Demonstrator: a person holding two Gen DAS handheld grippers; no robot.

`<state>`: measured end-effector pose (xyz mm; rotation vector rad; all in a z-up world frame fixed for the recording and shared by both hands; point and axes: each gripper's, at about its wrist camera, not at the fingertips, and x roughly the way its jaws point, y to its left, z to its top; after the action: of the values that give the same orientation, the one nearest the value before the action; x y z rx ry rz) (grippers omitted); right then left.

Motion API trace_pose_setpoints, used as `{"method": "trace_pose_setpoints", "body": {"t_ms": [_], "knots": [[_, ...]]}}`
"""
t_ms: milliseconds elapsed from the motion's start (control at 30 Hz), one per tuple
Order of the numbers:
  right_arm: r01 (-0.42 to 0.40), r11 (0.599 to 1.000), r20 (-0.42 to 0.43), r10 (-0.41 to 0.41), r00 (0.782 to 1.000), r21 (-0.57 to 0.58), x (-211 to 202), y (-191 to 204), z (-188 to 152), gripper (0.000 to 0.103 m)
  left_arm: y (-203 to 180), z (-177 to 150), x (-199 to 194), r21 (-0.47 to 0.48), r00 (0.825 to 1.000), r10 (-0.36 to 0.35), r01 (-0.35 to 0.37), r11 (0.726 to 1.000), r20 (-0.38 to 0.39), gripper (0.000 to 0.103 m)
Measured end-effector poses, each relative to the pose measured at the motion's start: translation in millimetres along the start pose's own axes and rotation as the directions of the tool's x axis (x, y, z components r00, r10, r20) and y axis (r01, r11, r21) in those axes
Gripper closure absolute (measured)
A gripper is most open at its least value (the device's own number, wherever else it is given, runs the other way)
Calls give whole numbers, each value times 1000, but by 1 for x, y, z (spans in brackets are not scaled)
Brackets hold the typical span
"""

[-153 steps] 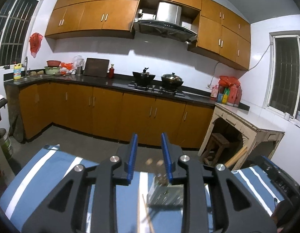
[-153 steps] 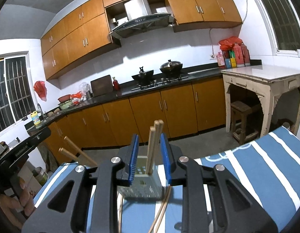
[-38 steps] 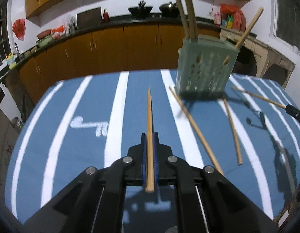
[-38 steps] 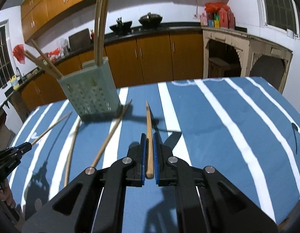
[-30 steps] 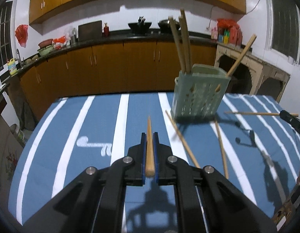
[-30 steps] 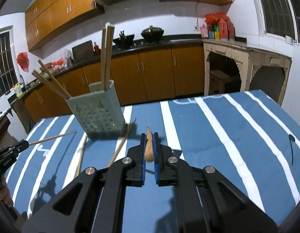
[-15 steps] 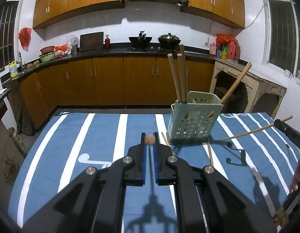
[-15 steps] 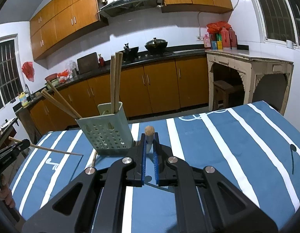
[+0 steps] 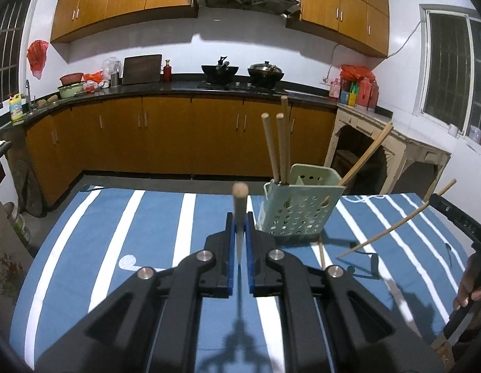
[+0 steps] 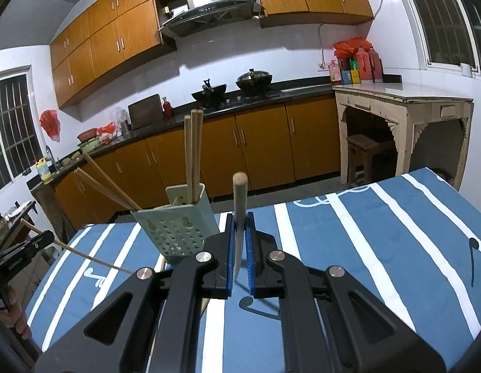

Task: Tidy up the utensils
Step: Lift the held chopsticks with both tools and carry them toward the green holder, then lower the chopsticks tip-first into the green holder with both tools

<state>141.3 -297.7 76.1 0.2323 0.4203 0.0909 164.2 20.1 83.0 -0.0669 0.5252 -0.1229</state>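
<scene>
My left gripper [image 9: 239, 233] points forward and slightly down, its jaws clamped tight on a chopstick [image 9: 239, 205] whose butt rises toward 12 o'clock. My right gripper [image 10: 239, 233] matches it, pinching another chopstick [image 10: 239, 202]. My right hand [image 9: 470, 283] shows at 4 o'clock in the left view.

1. Left wrist view looks forward along the left claw [image 9: 239, 242], close above the striped counter [image 9: 165, 217].
2. Right wrist view looks likewise along the right claw [image 10: 239, 242].
3. Both share the green holder [image 9: 302, 205] and kitchen cabinets [image 9: 165, 136].
</scene>
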Motion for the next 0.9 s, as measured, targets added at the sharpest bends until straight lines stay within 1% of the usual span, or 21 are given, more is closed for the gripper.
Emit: {"method": "trace_pose_setpoints", "body": {"t_ms": [167,333,433,533,633,767,833,900], "knots": [[-15,1000,20,15,1000,-5,-6,2,10,96,-4,9,-12,3,999,-30,30,1000,25,96],[-48,999,46,49,998,-14,-13,11,25,96,-15,23,-25,27,996,-59,57,998,67,96],[-77,996,77,79,994,-32,-17,22,39,96,-22,34,-31,33,992,-79,76,997,94,96],[-105,993,116,110,987,-54,-23,34,54,96,-31,49,-37,29,985,-97,94,995,140,96],[-130,989,157,141,978,-77,-25,47,69,96,-42,69,-42,17,973,-113,112,994,203,96],[-149,984,197,165,966,-93,-20,61,86,96,-54,95,-40,0,958,-122,127,992,261,96],[-149,984,212,167,963,-98,-15,64,93,96,-60,106,-37,-2,950,-111,116,993,294,96],[-143,985,224,162,961,-98,-7,67,99,96,-64,115,-32,-7,945,-100,107,994,310,96]]}}
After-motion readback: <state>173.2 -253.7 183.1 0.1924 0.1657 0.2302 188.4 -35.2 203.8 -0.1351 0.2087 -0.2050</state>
